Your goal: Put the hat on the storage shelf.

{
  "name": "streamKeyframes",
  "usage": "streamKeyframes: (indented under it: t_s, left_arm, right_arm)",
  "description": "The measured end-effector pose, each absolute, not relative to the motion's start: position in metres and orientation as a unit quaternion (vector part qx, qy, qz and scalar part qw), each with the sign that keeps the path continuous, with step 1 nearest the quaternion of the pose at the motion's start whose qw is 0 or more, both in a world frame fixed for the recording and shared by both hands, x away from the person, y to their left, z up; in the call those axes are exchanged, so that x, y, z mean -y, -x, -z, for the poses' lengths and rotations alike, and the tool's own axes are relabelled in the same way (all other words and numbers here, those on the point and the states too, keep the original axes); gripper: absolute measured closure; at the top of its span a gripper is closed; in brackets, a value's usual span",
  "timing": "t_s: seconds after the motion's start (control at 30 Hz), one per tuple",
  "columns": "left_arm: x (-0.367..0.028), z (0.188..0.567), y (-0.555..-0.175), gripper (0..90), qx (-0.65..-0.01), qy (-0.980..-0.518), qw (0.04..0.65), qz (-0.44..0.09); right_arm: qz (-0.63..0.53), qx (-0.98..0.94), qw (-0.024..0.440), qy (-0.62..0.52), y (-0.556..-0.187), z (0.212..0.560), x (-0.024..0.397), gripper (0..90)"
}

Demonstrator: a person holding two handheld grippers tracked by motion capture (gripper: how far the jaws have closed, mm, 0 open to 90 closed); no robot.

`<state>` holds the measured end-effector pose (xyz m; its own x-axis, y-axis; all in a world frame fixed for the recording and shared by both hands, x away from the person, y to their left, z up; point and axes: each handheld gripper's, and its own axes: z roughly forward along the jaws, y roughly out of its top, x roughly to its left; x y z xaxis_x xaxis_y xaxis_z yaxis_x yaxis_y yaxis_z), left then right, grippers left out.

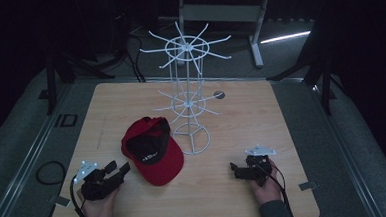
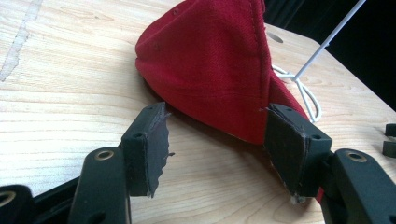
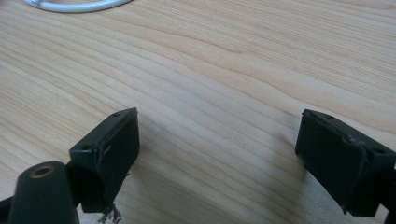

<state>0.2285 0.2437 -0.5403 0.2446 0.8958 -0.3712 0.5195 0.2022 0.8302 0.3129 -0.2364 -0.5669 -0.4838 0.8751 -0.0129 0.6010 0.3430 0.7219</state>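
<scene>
Cap (image 2: 210, 70) sits just ahead of the left gripper (image 2: 215, 154); jaws apart, nothing between them yet. One pad looks to be touching or nearly touching the cap's near edge in the left gripper view, the other stands off to the side on bare wood. In the high view the left gripper (image 1: 115, 168) is just beside the cap (image 1: 153, 150), pointed at it.

Right gripper (image 3: 219, 158): jaws wide apart, empty, low over the table (image 3: 224, 60). In the high view the right gripper (image 1: 236, 169) is well apart from the cap, off to its right.

Handling, my read: red woven fabric, light, soft crown that'll collapse under a pinch; brim stiffer, prob the best grab pt. Cloth isn't slippery, pads should hold. Not fragile. The crown edge facing the left jaws is a fold of cloth, so a pinch there should work but the cap will droop and swing. The dark inner lining faces up in the high view, so it's lying partly inverted.

Beyond: white wire rack (image 1: 189, 88) w/ two tiers of radial hooks stands just behind the cap, its ring base near the brim. Likely the hang target.

Surface: light wood tabletop, flat. Room is dark; grey floor, dark stands and a pale frame at the back.
</scene>
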Motion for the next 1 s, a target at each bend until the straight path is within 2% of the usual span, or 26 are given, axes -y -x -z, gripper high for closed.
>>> streamKeyframes:
  t_s: [1.0]
  left_arm:
    - [-0.210, 0.535, -0.218, 39.7, -0.544, -0.637, 0.523, -0.160]
  right_arm:
    - [-0.335, -0.794, 0.205, -0.465, -0.313, 0.567, 0.236, 13.4]
